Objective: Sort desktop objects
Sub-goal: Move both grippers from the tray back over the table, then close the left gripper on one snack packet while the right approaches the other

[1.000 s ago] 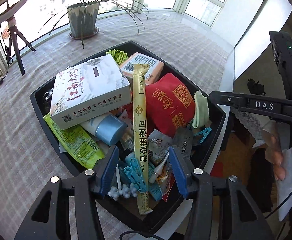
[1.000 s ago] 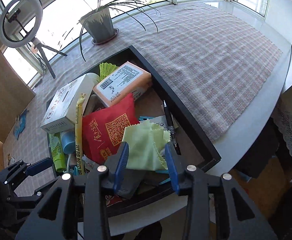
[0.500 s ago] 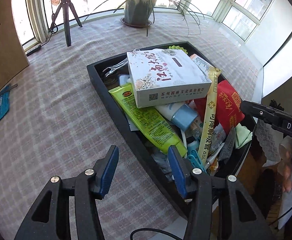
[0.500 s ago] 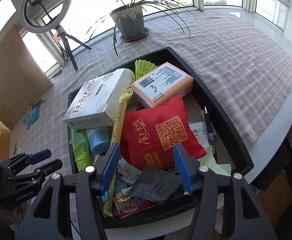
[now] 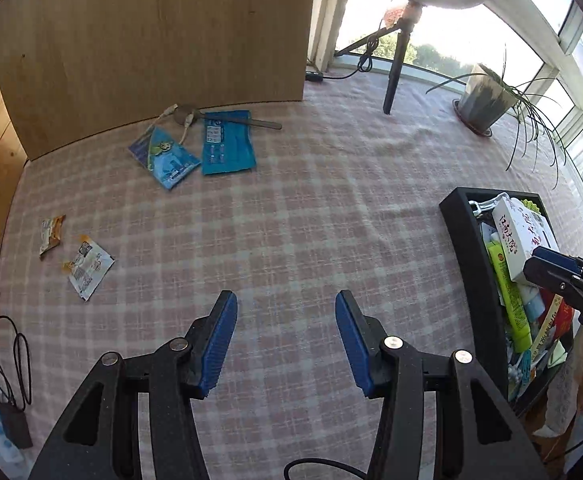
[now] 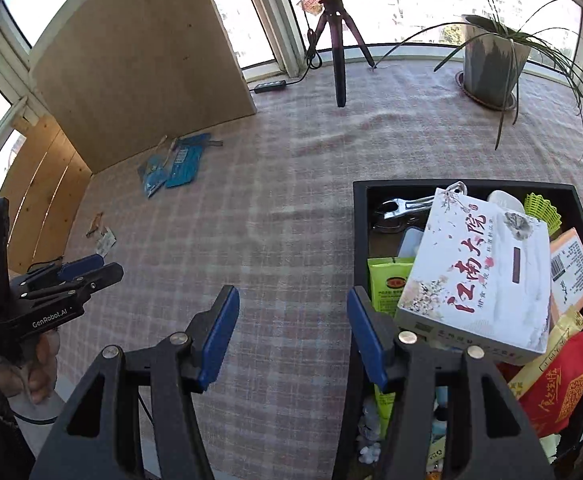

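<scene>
Both the left gripper and right gripper hang wide apart and empty over checked cloth. The crammed black tray sits lower right; its tilted white box may slide if neighbours are pulled.

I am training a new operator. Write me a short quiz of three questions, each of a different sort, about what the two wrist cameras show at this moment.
1. True or false: the left gripper holds a packet.
2. Multiple choice: which item lies on top of the pile in the black tray? A) white box with red characters B) metal spoon C) blue packet
3. Fill in: the two blue packets lie on the checked tablecloth near the upright ______ board.

Key:
1. False; its jaws are open and empty.
2. A, the white box.
3. Wooden.
</scene>
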Action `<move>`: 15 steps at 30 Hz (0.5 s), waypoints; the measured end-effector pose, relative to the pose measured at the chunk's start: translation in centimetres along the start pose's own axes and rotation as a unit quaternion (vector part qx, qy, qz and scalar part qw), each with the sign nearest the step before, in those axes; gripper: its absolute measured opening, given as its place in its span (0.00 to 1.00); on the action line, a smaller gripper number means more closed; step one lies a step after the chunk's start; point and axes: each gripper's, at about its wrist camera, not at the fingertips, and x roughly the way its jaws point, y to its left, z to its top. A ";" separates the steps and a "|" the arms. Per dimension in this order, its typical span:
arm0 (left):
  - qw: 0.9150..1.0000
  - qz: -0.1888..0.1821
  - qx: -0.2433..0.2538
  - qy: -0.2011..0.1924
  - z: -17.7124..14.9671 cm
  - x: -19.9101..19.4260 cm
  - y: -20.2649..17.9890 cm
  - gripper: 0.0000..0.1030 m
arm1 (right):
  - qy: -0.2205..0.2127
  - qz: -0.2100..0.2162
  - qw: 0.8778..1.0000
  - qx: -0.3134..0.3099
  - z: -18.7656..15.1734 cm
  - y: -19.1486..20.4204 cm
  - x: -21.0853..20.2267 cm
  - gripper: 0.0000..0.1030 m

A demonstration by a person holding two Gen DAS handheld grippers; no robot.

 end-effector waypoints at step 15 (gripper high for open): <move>0.988 0.077 -0.130 0.025 3.8 2.1 22.6 0.49 | 0.061 0.038 0.978 -0.196 6.7 22.8 10.0 0.64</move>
